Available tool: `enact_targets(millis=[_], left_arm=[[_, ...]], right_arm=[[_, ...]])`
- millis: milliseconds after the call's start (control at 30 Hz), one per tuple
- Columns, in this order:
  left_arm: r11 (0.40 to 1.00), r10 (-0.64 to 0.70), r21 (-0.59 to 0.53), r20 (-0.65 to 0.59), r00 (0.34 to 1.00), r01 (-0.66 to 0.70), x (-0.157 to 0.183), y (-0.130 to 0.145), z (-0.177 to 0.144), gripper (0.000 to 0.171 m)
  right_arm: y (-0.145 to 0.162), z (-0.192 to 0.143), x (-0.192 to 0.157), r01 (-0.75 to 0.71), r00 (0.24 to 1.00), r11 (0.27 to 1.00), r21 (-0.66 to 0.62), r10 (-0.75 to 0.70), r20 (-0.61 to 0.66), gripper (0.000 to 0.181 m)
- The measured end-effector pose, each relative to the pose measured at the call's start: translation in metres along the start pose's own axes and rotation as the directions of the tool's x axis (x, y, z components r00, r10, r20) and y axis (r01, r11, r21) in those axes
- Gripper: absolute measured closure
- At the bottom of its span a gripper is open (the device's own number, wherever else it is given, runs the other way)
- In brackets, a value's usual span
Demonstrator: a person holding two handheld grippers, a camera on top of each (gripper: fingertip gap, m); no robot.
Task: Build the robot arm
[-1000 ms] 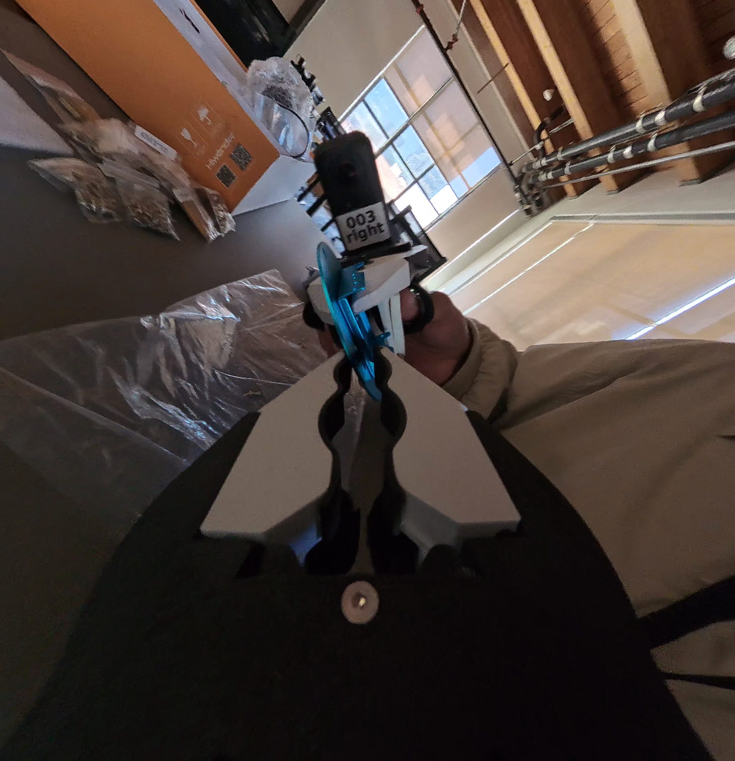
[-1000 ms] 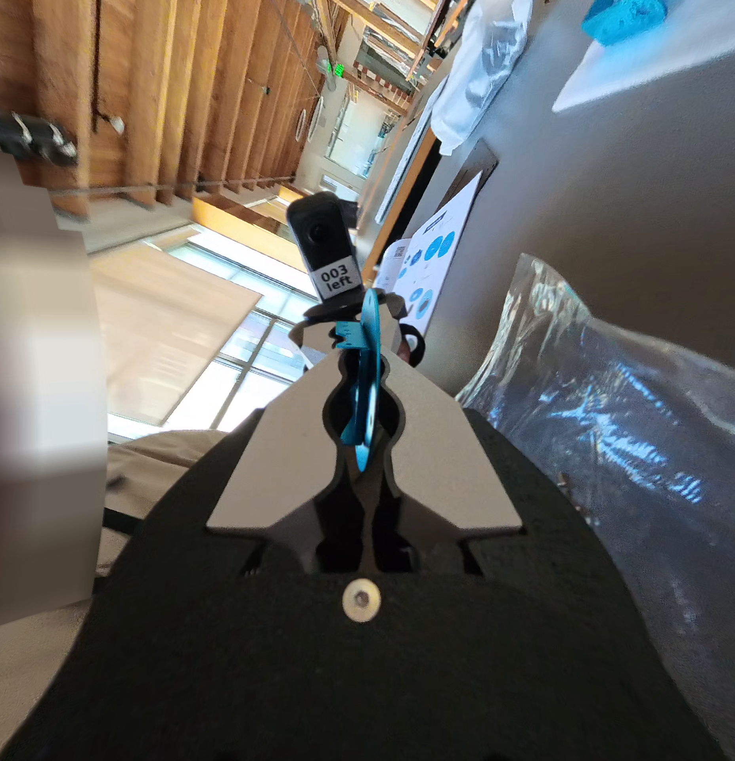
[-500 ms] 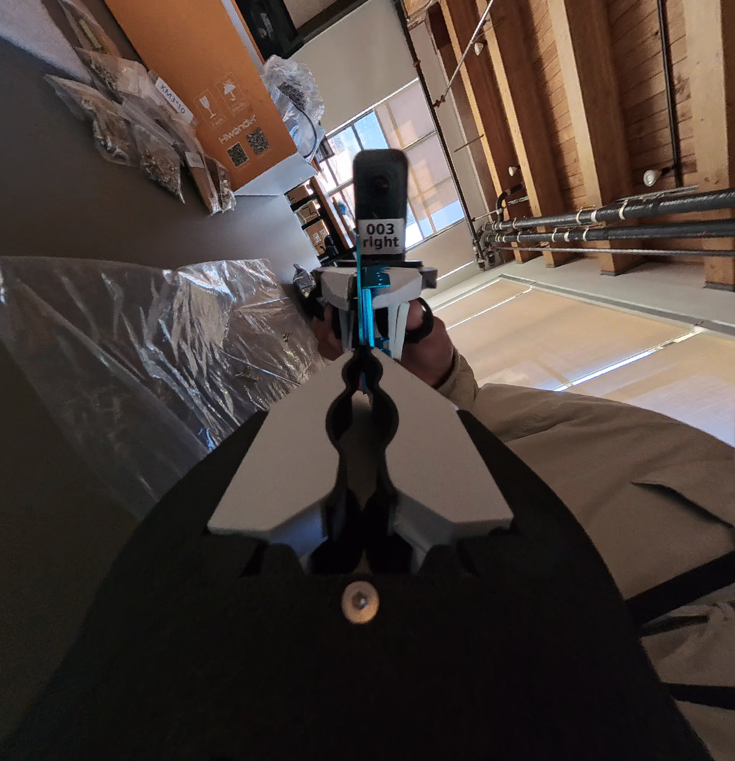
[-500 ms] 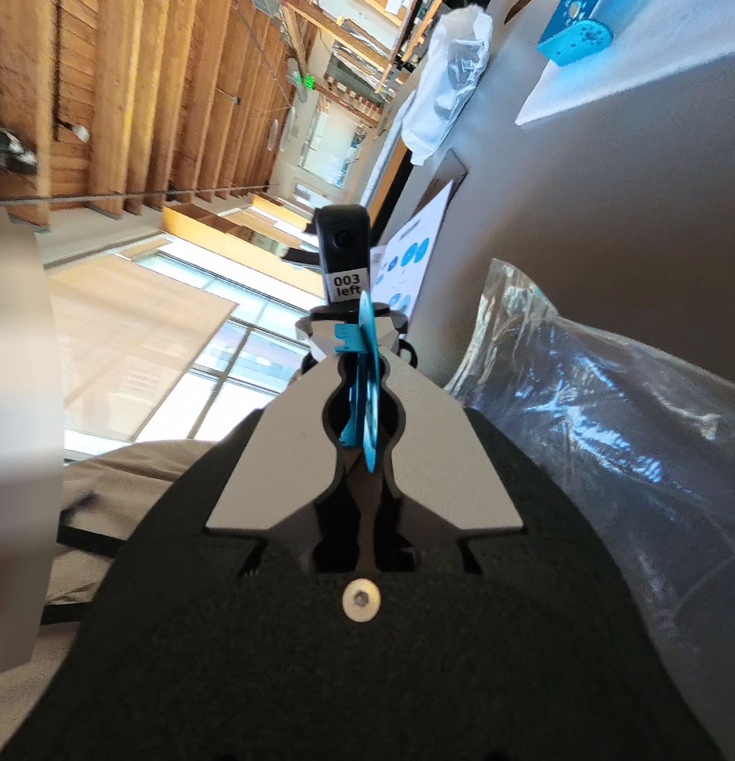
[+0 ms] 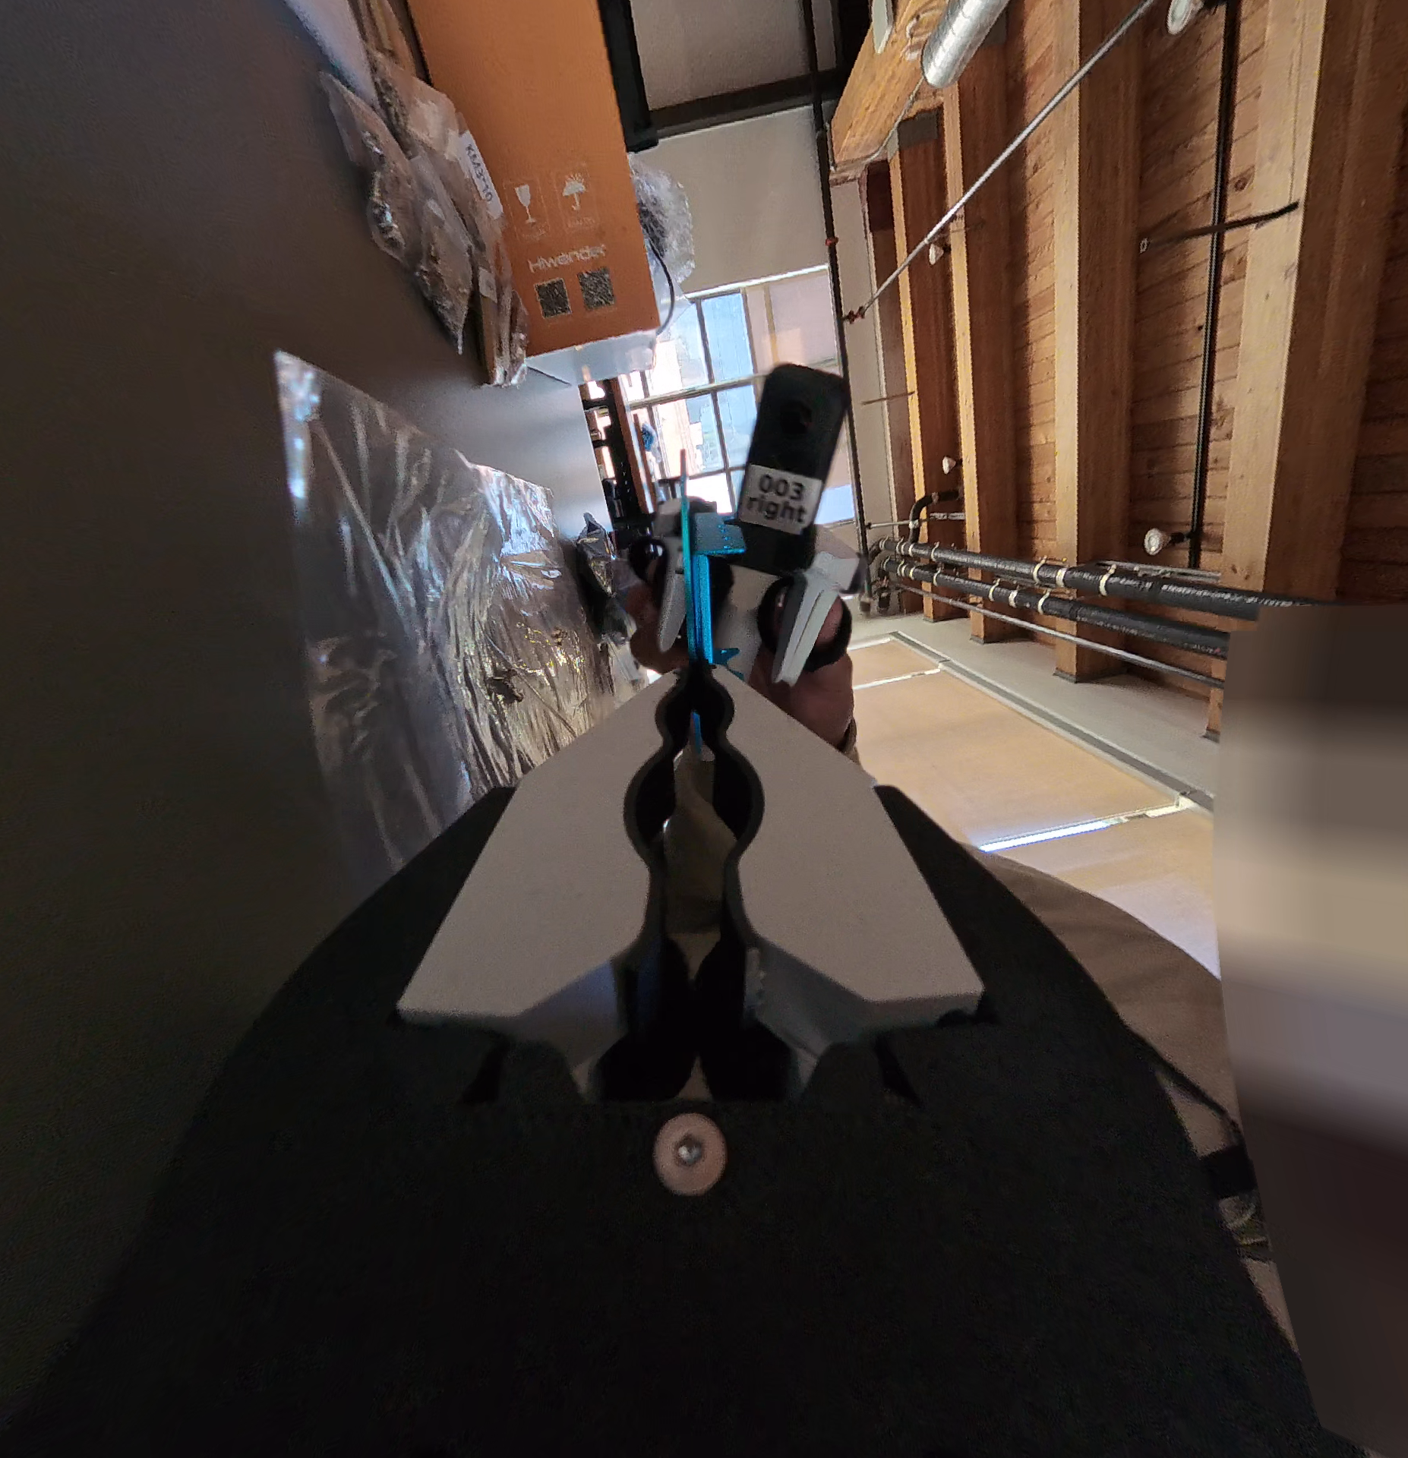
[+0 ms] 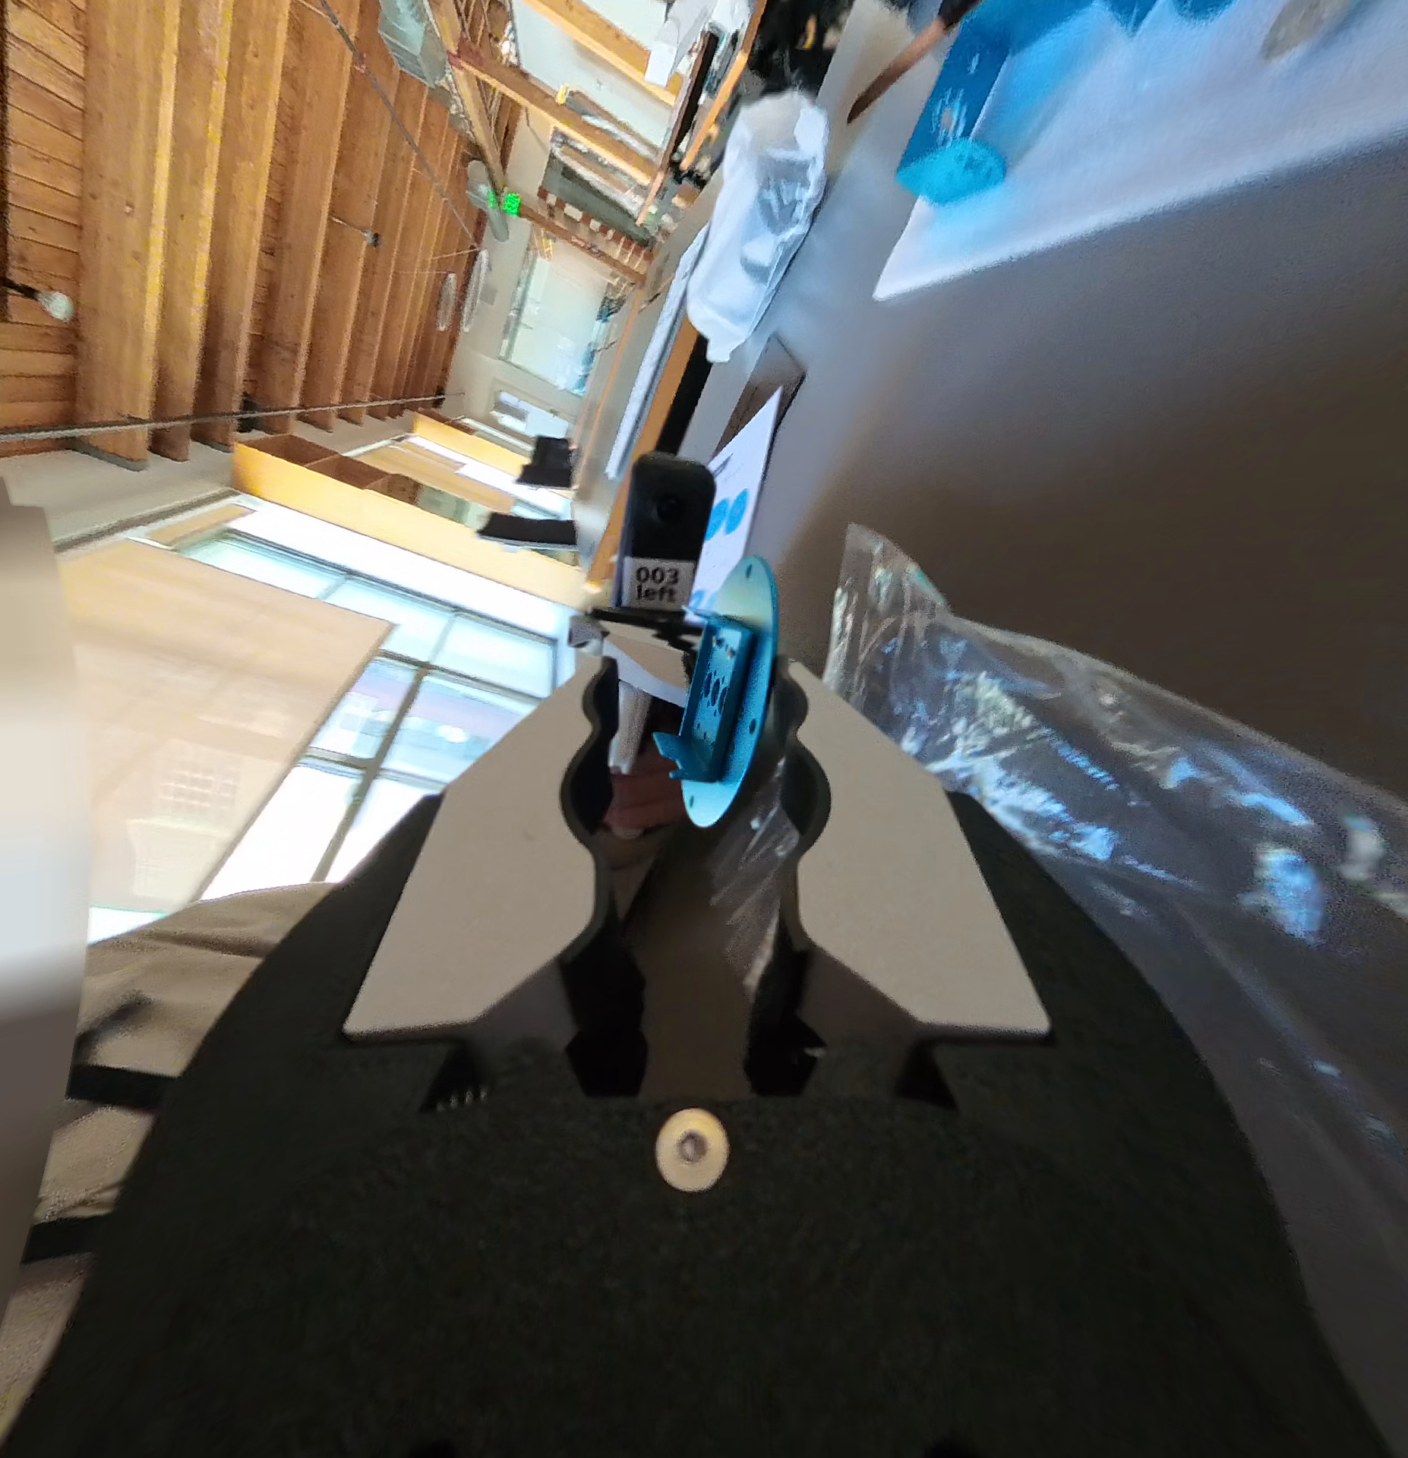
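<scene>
Left wrist view puts the blue disc with its bracket [image 5: 699, 623] edge-on at the centre of the frame, a thin blue line running straight up from the tips of your left gripper [image 5: 699, 688], whose jaws are clenched on its lower edge. Just beyond it your right gripper [image 5: 728, 651] faces you, its white fingers [image 5: 799, 631] spread to either side of the disc and not pressing it. Your hand [image 5: 815, 698] shows behind that gripper, and your beige sleeve [image 5: 1079, 947] fills the lower right. In the right wrist view the disc [image 6: 724, 710] is turned so you see its round face and the perforated bracket on it; it sits in mid-frame, close to the right-hand fingertip of the right gripper [image 6: 697, 671], whose jaws stand released and wide apart, with clear space on the left side of the disc. Whether the disc touches that right-hand finger I cannot tell. The disc is held up off the desk [image 5: 133, 394], which runs down the left of the left wrist view. A crumpled clear plastic bag [image 5: 448, 615] lies on the desk just beside the grippers. Farther off, in the upper left of that frame, small bags of hardware [image 5: 425, 197] lean by an orange cardboard box [image 5: 543, 158]. In the right wrist view a printed sheet [image 6: 736, 489] sits behind the left gripper, and blurred blue parts [image 6: 953, 158] rest at the upper right.
</scene>
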State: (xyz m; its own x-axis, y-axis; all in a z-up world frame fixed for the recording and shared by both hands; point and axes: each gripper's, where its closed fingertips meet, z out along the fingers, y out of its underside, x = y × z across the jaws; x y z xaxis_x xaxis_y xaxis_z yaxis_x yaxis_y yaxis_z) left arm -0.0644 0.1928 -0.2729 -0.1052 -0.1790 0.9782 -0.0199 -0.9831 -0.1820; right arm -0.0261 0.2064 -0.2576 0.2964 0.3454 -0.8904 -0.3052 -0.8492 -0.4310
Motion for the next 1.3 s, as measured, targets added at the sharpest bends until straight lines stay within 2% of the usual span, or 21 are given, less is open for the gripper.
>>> enact_targets(millis=[100, 133, 167, 200, 233, 267, 300, 367, 433, 467, 500, 600, 733, 1133, 1300], left_arm=[[0.999, -0.031, 0.008, 0.012, 0.999, 0.031, -0.004, -0.002, -0.003, 0.171], [0.999, -0.038, 0.009, 0.013, 0.999, 0.038, -0.005, -0.002, -0.003, 0.171], [0.999, -0.046, 0.009, 0.014, 0.999, 0.046, -0.006, -0.001, -0.003, 0.171], [0.998, -0.055, 0.005, 0.015, 0.998, 0.055, -0.007, -0.001, -0.002, 0.171], [0.998, -0.064, 0.005, 0.013, 0.998, 0.064, -0.007, 0.0, -0.002, 0.171], [0.997, -0.071, 0.007, 0.01, 0.997, 0.071, -0.007, -0.001, -0.002, 0.171], [0.997, -0.076, 0.008, 0.01, 0.997, 0.076, -0.008, -0.001, -0.003, 0.171], [0.996, -0.086, 0.012, 0.011, 0.996, 0.085, -0.009, -0.002, -0.003, 0.171], [0.996, -0.093, 0.016, 0.01, 0.996, 0.093, -0.01, -0.002, -0.004, 0.171], [0.995, -0.094, 0.016, 0.014, 0.995, 0.094, -0.01, -0.002, -0.004, 0.171], [0.996, -0.092, 0.011, 0.017, 0.996, 0.092, -0.011, -0.001, -0.004, 0.171], [0.997, -0.077, -0.004, 0.028, 0.997, 0.078, -0.011, 0.002, -0.002, 0.171], [0.997, -0.072, -0.012, 0.031, 0.997, 0.073, -0.011, 0.004, -0.001, 0.171], [0.998, -0.066, -0.017, 0.041, 0.997, 0.066, -0.011, 0.005, -0.001, 0.171], [0.997, -0.071, -0.006, 0.048, 0.996, 0.071, -0.013, 0.003, -0.001, 0.171]], right_arm=[[-0.014, -0.015, 0.0, 0.212, 0.971, 0.977, 0.011, -0.209, -0.114, 0.145], [-0.016, -0.017, -0.002, 0.325, 0.934, 0.946, -0.018, -0.324, -0.153, 0.145], [-0.016, -0.018, -0.003, 0.461, 0.865, 0.885, -0.069, -0.465, -0.187, 0.143], [-0.01, -0.015, -0.01, 0.609, 0.763, 0.782, -0.133, -0.623, -0.17, 0.142], [0.0, -0.011, -0.015, 0.742, 0.629, 0.64, -0.198, -0.767, -0.123, 0.135], [0.004, -0.007, -0.01, 0.826, 0.481, 0.502, -0.256, -0.865, -0.144, 0.116], [0.014, -0.004, -0.006, 0.873, 0.342, 0.368, -0.32, -0.93, -0.138, 0.106], [0.029, 0.003, 0.0, 0.899, 0.101, 0.145, -0.414, -0.987, -0.125, 0.103], [0.04, 0.009, 0.002, 0.885, -0.11, -0.046, -0.462, -0.988, -0.111, 0.105], [0.043, 0.013, 0.002, 0.872, -0.194, -0.121, -0.474, -0.975, -0.108, 0.108], [0.048, 0.017, 0.005, 0.853, -0.24, -0.167, -0.494, -0.967, -0.089, 0.108], [0.051, 0.026, 0.022, 0.804, -0.25, -0.171, -0.57, -0.966, -0.064, 0.096], [0.046, 0.025, 0.028, 0.771, -0.275, -0.185, -0.609, -0.96, -0.056, 0.1], [0.049, 0.023, 0.034, 0.768, -0.255, -0.167, -0.619, -0.965, -0.057, 0.099], [0.043, 0.021, 0.021, 0.799, -0.252, -0.151, -0.582, -0.963, -0.096, 0.099]])
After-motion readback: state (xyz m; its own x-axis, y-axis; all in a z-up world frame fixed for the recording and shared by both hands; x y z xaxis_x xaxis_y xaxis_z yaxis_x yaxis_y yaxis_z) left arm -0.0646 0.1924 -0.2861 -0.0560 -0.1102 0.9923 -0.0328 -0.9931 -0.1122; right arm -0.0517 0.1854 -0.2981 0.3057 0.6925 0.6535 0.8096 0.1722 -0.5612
